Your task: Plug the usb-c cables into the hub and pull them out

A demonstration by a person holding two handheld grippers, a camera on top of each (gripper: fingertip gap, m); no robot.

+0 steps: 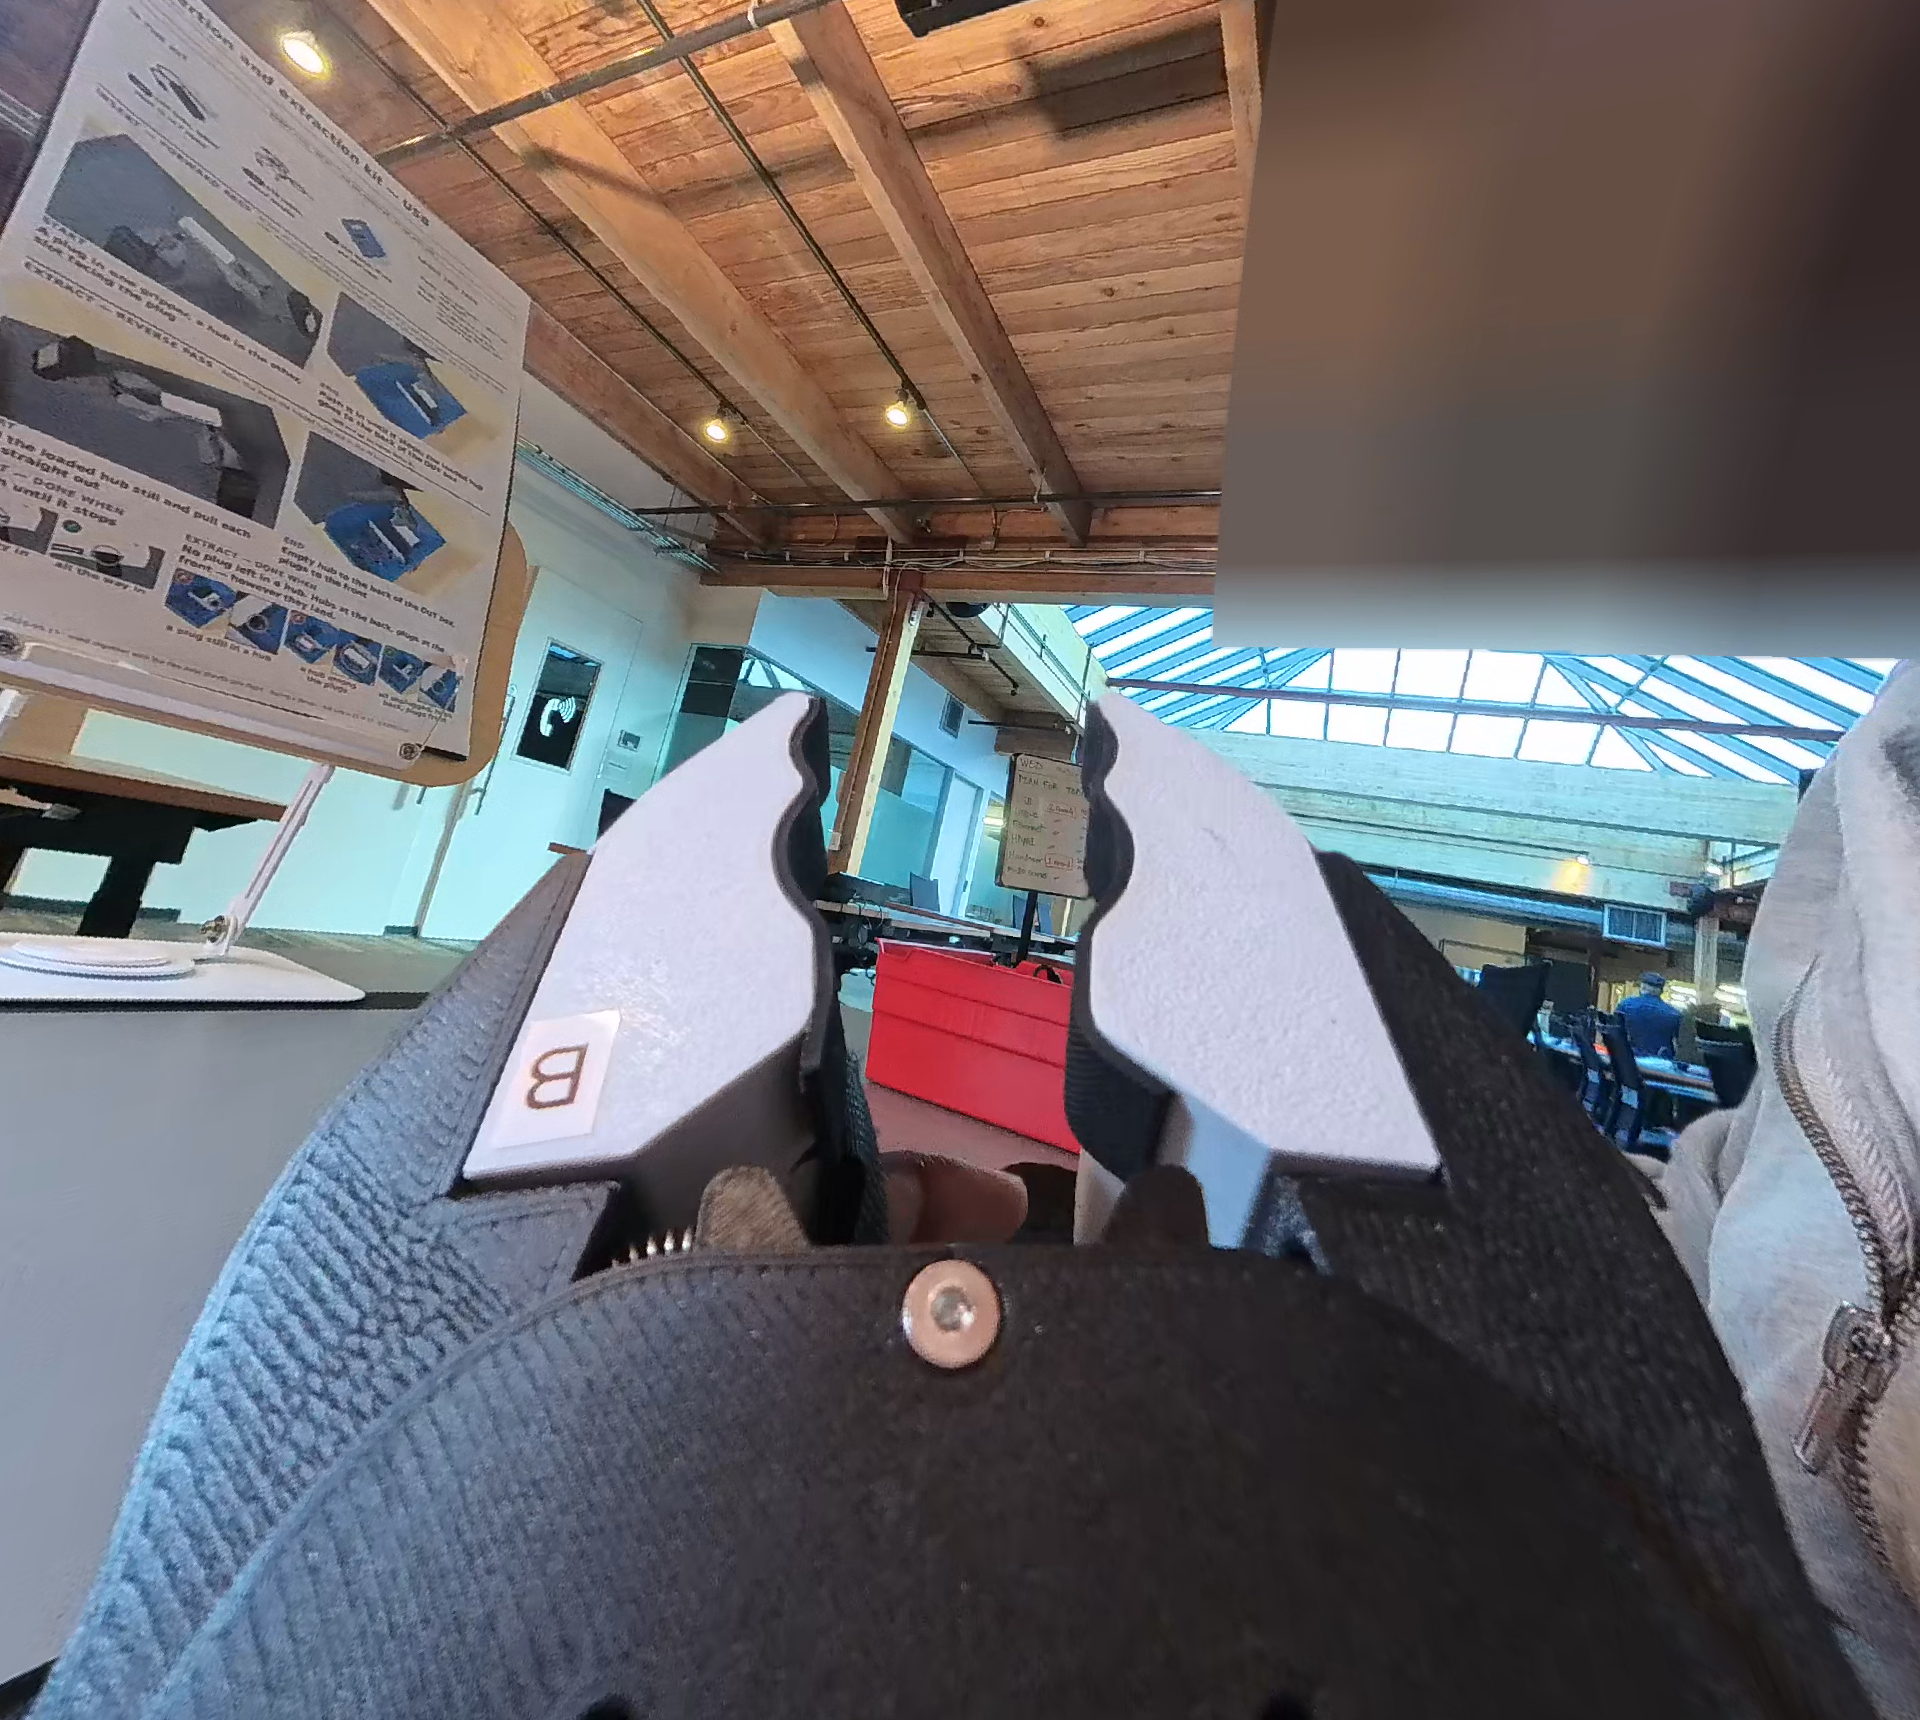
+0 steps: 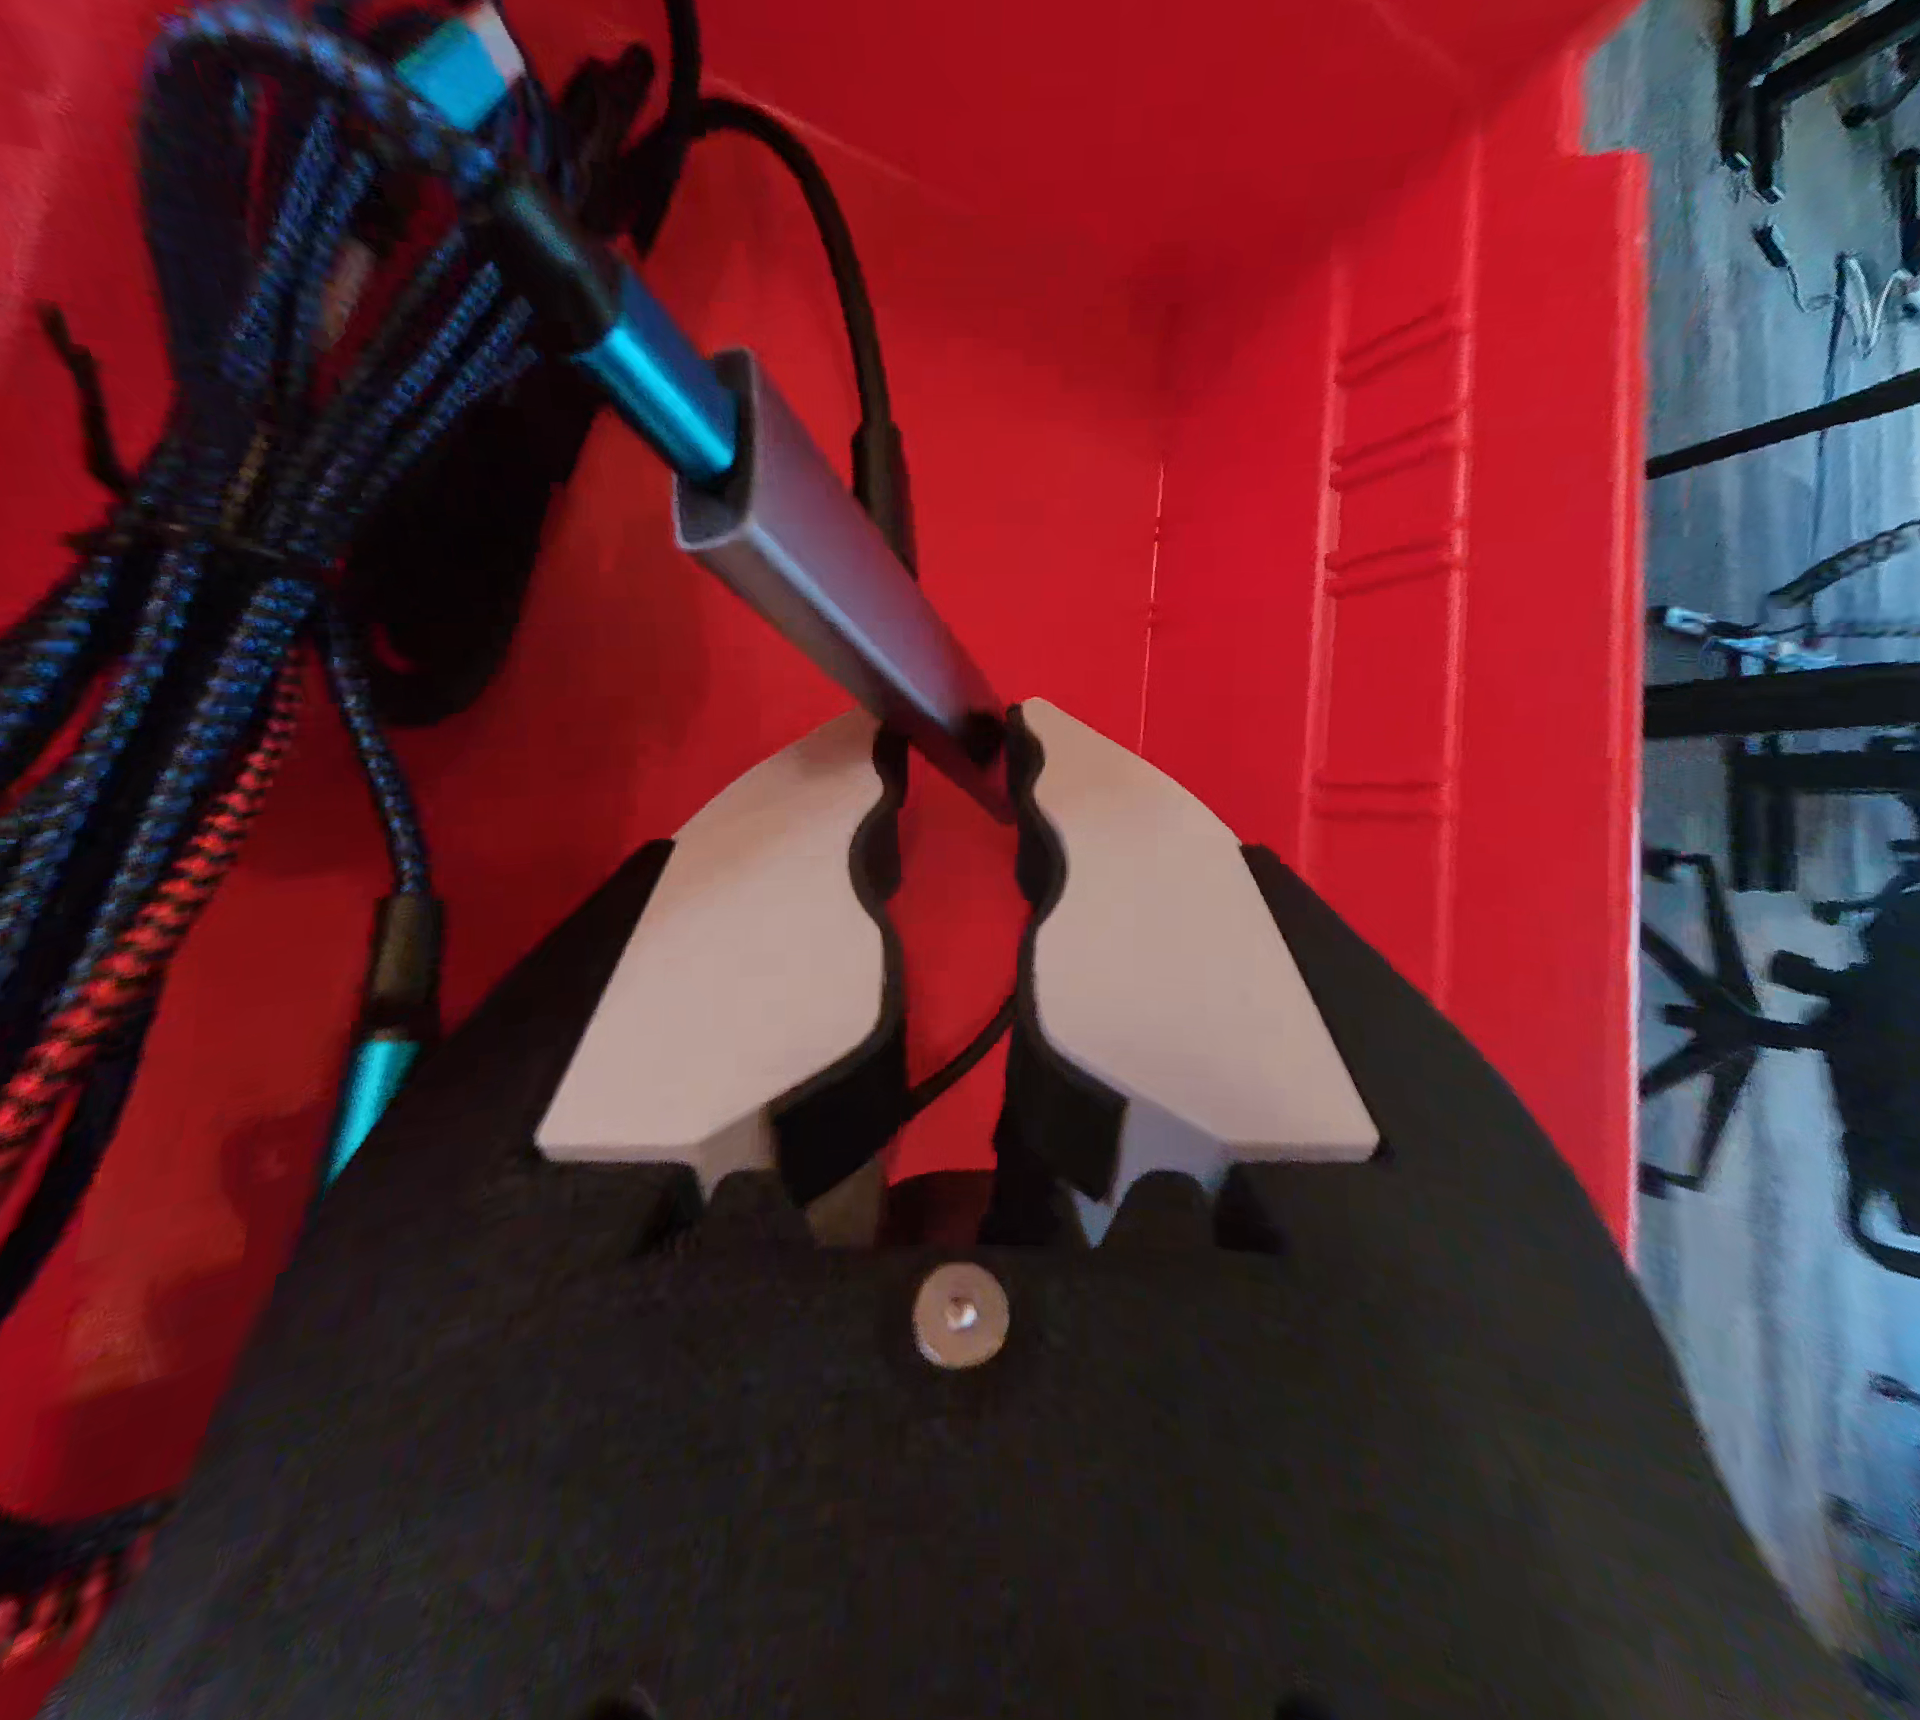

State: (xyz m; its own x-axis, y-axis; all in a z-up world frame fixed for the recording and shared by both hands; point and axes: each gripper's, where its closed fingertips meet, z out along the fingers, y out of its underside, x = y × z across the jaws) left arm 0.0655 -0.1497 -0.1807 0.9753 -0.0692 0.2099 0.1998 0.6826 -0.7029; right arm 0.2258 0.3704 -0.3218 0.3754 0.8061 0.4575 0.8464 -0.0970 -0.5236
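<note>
In the right wrist view my right gripper (image 2: 951,725) is shut on the near end of a slim grey hub (image 2: 831,558), inside a red bin (image 2: 1247,320). A blue-tipped usb-c plug (image 2: 655,392) sits in the hub's far end, its braided blue-black cable (image 2: 312,340) looping left in a tied bundle. Another blue plug (image 2: 457,70) lies on top of the bundle, and a third (image 2: 369,1088) lies near my left finger. A thin black cord (image 2: 852,299) runs from the hub. In the left wrist view my left gripper (image 1: 951,735) is open and empty, tilted upward.
The red bin (image 1: 966,1036) stands beyond my left gripper on a dark table (image 1: 156,1203). An instruction sheet on a white stand (image 1: 239,382) is at the left. A grey zipped sleeve (image 1: 1829,1151) is at the right. A red-black braided cable (image 2: 125,974) lies in the bin. Tip to tip, the grippers are about 55 cm apart.
</note>
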